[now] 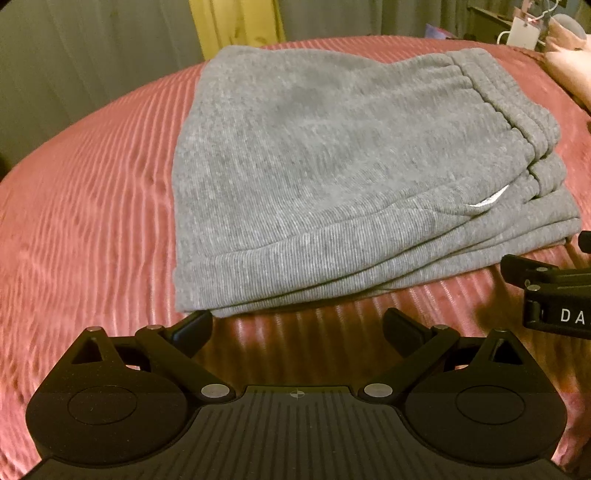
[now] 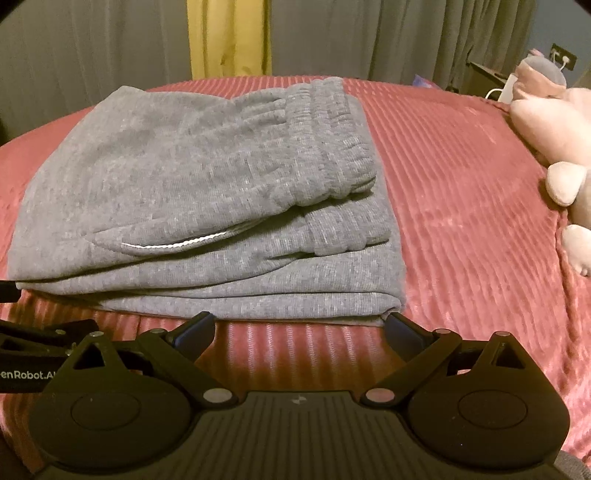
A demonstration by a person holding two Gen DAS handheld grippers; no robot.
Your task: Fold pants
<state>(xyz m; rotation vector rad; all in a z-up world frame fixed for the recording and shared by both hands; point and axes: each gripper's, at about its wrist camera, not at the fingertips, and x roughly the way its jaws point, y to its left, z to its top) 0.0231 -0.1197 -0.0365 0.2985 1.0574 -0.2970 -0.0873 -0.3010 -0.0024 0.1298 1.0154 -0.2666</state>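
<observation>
The grey sweatpants [image 1: 332,166] lie folded into a thick stack of layers on the pink ribbed bedspread [image 1: 92,221]; the elastic waistband is on top at the right. They also show in the right wrist view [image 2: 207,206]. My left gripper [image 1: 297,326] is open and empty, just short of the stack's near edge. My right gripper [image 2: 301,330] is open and empty, just short of the stack's near right corner. Each gripper shows at the edge of the other's view: the right gripper [image 1: 554,295] and the left gripper [image 2: 37,350].
A pink plush toy [image 2: 561,147] lies at the right of the bed. Grey and yellow curtains [image 2: 229,37] hang behind the bed. A dark stand with a white charger [image 1: 521,33] is at the far right. Bare bedspread [image 2: 461,203] lies right of the pants.
</observation>
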